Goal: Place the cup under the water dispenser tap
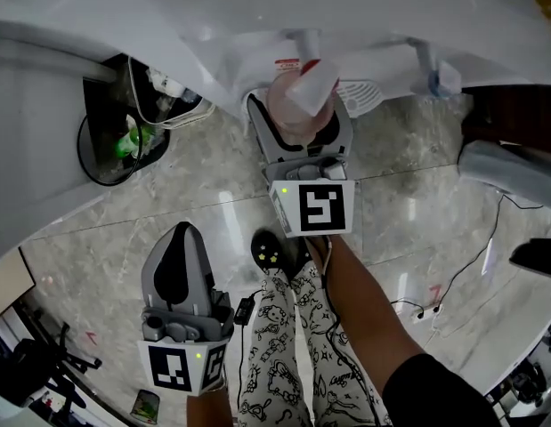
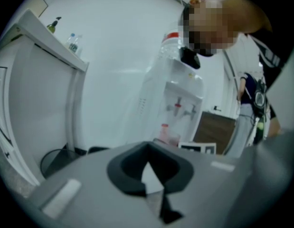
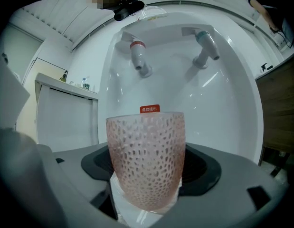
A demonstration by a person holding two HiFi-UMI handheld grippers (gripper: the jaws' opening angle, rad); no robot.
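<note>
**Pink cup held up at the dispenser's red tap**

The right gripper (image 3: 146, 196) has its 2 jaws clamped on the lower part of a pink, dimpled cup (image 3: 146, 160), which stands upright with its mouth up. In the right gripper view the cup fills the 6 o'clock half. The water dispenser (image 3: 222, 108) rises behind it, with the red tap (image 3: 138, 56) at 12 o'clock and the blue tap (image 3: 206, 46) at 1 o'clock. A red label (image 3: 150, 109) shows just over the cup's rim.

In the head view the cup sits at 12 o'clock, its rim overlapping the red tap. The left gripper (image 1: 179, 238) hangs at 7 o'clock over the marble floor (image 1: 409, 238), well apart from the dispenser. Its jaws are closed together with nothing between them. A black-lined bin (image 1: 110, 154) stands at 10 o'clock.
</note>
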